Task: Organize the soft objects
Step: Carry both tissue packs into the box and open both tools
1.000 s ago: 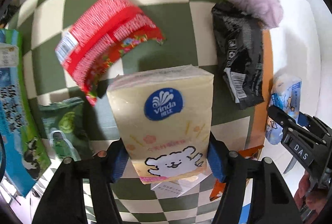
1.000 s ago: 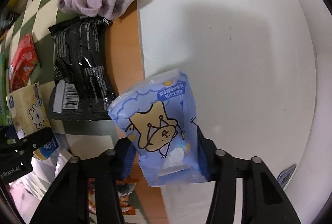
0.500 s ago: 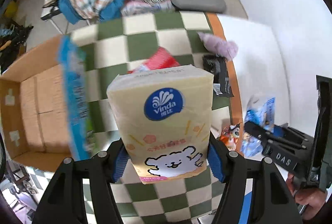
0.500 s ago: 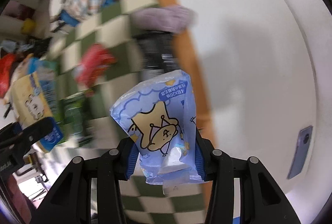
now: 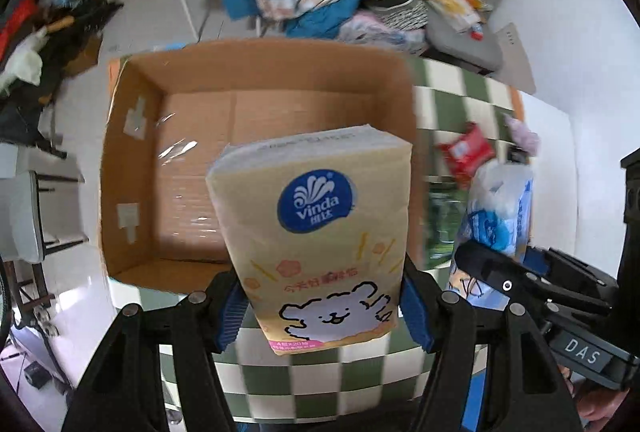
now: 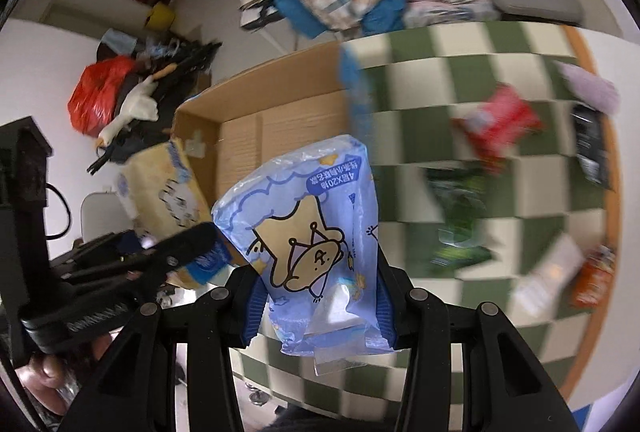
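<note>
since a second ago your view has swung from the checkered tabletop to the cardboard box (image 5: 256,159), now ahead of both packs. item one: yellow vinda tissue pack (image 5: 320,232), pinched upright by your left gripper (image 5: 324,312), held over the box's near wall. item two: blue bear tissue pack (image 6: 316,248), clamped by your right gripper (image 6: 320,308), above the green checkered tablecloth (image 6: 460,71) just beside the box.

Bright daylight, fisheye warping, motion blur
</note>
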`<state>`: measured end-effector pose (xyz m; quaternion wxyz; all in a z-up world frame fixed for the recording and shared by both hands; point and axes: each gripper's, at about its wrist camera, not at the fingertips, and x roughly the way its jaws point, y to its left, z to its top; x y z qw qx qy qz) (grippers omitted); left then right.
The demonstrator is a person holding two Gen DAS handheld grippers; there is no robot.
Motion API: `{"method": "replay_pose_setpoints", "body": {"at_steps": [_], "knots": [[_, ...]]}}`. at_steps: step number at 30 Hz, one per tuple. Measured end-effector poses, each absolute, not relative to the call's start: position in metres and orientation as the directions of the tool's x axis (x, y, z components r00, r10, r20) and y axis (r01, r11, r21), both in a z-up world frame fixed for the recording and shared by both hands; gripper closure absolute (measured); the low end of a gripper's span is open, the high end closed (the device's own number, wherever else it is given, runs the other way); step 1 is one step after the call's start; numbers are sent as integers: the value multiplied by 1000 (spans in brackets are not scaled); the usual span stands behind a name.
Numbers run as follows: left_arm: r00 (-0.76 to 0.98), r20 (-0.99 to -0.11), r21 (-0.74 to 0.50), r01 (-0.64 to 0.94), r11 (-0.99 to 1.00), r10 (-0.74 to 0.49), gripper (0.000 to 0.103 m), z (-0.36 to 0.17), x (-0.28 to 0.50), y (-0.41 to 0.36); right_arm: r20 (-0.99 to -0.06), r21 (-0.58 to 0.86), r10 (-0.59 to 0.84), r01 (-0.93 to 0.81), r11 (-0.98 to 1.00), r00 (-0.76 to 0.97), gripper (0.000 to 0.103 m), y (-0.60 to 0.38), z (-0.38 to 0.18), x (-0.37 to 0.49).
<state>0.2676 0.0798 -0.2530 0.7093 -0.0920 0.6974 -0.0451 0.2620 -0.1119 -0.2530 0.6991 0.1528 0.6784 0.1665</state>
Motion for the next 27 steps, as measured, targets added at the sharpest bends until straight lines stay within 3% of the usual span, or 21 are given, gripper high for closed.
{"method": "replay_pose_setpoints", "body": {"at_steps": [8, 20, 24, 27], "knots": [[-93, -960, -255, -106, 961, -265, 40, -318, 326, 151, -926, 376, 376, -53, 925, -26, 55, 0, -306, 320], [-165, -938, -290, -105, 951, -304, 40, -361, 379, 165, -952, 305, 301, -59, 951, -62, 54, 32, -370, 381], [-184, -925, -308, -147, 940, -332, 40, -369, 386, 171, -948, 315, 312, -50, 948, -62, 48, 28, -380, 394], [-182, -919, -321, -174, 931, -351, 30, -368, 388, 175, -946, 322, 319, -38, 946, -58, 37, 24, -383, 400]]}}
